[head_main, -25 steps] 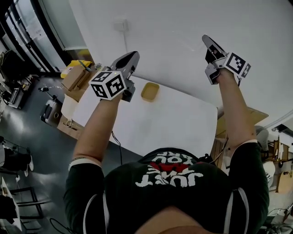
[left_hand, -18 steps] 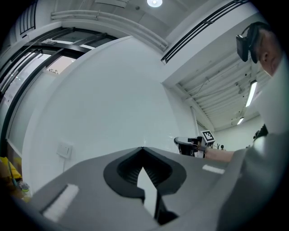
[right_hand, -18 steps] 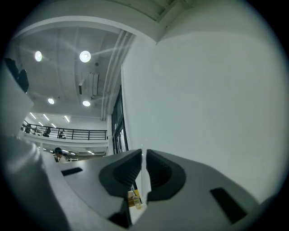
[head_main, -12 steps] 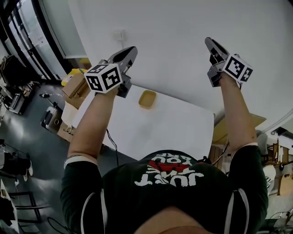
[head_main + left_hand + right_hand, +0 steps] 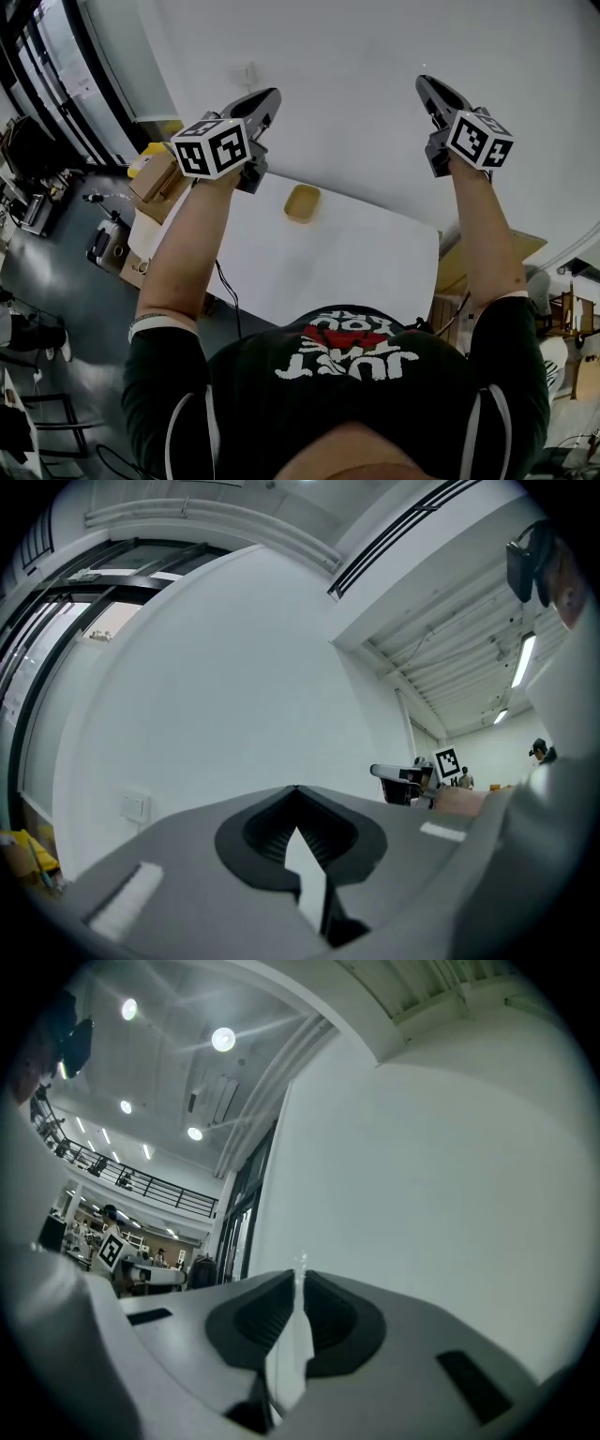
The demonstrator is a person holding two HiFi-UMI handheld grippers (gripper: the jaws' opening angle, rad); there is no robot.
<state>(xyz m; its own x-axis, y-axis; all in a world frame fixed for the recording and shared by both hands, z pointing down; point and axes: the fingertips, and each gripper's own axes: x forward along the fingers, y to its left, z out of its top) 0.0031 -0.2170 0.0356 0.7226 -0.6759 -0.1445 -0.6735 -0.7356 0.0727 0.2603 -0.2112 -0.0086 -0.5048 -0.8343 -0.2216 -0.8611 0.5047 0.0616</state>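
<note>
1. The person is holding both arms up and out in front of the chest. The left gripper (image 5: 270,96) and the right gripper (image 5: 422,82) are both pointing at the white wall (image 5: 347,56).
2. In the left gripper view, the left gripper's jaws are meeting at the tips and gripping nothing. Only bare wall is showing through the slit behind them.
3. In the right gripper view, the right gripper's jaws are also pressing together with nothing between them.
4. A yellow dish (image 5: 303,202) is sitting on the white table (image 5: 366,258) below, near its far edge. It is lying between the two raised grippers, closer to the left one and well apart from both.
5. A wall switch (image 5: 246,73) is showing on the wall just beside the left gripper's tips in the head view.
6. A cardboard box (image 5: 153,174) is standing past the table's left end, with floor clutter around it.
7. The two grippers are hanging well apart, and each is showing off to the side in the other's view.
</note>
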